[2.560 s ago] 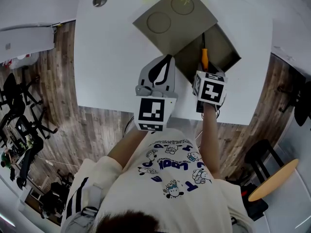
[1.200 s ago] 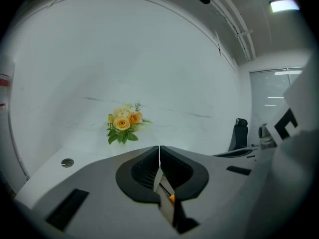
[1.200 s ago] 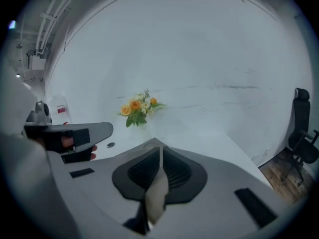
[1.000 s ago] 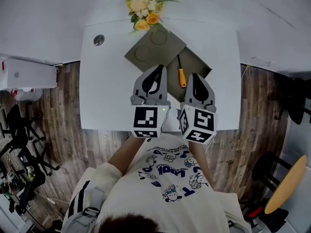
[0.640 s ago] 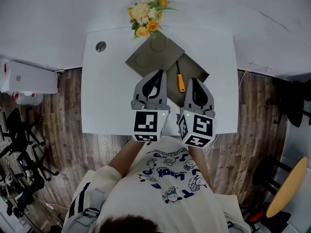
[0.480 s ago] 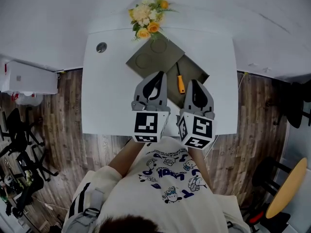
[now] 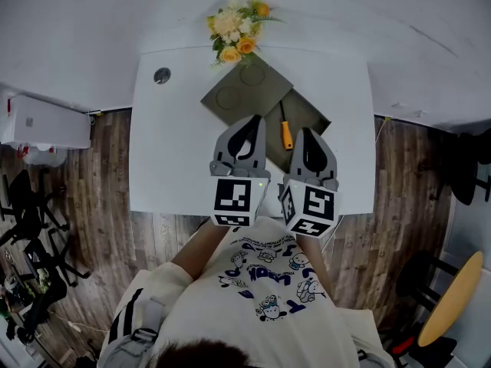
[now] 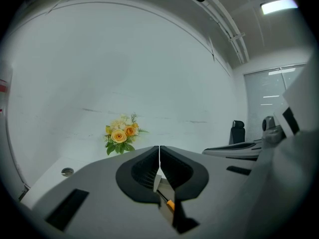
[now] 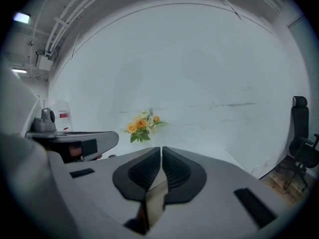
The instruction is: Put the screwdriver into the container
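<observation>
The screwdriver (image 7: 285, 133), orange handle and dark shaft, lies inside the open olive-grey container (image 7: 311, 117) on the white table (image 7: 176, 152). Nothing holds it. My left gripper (image 7: 252, 123) hovers near the container's near-left corner, jaws together and empty. My right gripper (image 7: 308, 134) sits just right of the screwdriver, over the container's near edge, also shut and empty. In the left gripper view the shut left gripper (image 8: 159, 152) shows a bit of the orange screwdriver handle (image 8: 170, 203) below the jaws. The right gripper view shows the right gripper (image 9: 161, 152) closed with nothing in it.
The container's flat lid (image 7: 247, 90) lies on the table beside it, at the back left. A bunch of yellow and orange flowers (image 7: 238, 29) stands at the table's far edge. A round metal grommet (image 7: 162, 75) sits at the far left corner. Wooden floor surrounds the table.
The right gripper, earlier low over the container by the screwdriver, has drawn back toward me. The screwdriver stays lying in the container. Over the last second both grippers barely move.
</observation>
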Motion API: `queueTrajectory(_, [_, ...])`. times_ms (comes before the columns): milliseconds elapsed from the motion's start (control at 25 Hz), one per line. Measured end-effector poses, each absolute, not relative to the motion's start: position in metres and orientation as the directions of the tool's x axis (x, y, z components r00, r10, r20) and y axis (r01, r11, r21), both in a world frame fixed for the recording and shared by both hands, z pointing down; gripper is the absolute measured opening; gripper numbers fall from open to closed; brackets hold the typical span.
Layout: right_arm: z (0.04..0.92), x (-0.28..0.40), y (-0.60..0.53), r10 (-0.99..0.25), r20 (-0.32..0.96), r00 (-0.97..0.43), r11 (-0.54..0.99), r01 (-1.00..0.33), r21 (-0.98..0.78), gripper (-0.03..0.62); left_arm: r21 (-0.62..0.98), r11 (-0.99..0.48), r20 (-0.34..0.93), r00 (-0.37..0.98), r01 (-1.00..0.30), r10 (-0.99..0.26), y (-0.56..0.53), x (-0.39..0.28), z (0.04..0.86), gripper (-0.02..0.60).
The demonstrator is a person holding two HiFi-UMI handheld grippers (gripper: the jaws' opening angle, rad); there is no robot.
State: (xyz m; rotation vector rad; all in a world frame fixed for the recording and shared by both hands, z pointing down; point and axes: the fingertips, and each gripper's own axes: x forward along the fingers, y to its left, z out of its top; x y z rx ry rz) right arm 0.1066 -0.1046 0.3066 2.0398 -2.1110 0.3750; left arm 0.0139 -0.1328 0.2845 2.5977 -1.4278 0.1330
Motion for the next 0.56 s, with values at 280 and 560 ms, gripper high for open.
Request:
queueTrajectory(280, [0.3045,0.1066,-0.1033,-0.955,0.296,-0.031,0.016,-0.998,-0.054,0.035,0.108,-0.532,0.158,0.543,-0.840,-0.825,-0.1310,0.0143,0.2830,0.018])
queueTrajectory(560, [0.3068,0.1092,-0.1038,-0.954,0.299,-0.023,0.008,-0.999,-0.053,0.035,0.109,-0.535,0.161,0.546,-0.838,-0.822,-0.1326,0.0148,0.2850,0.018])
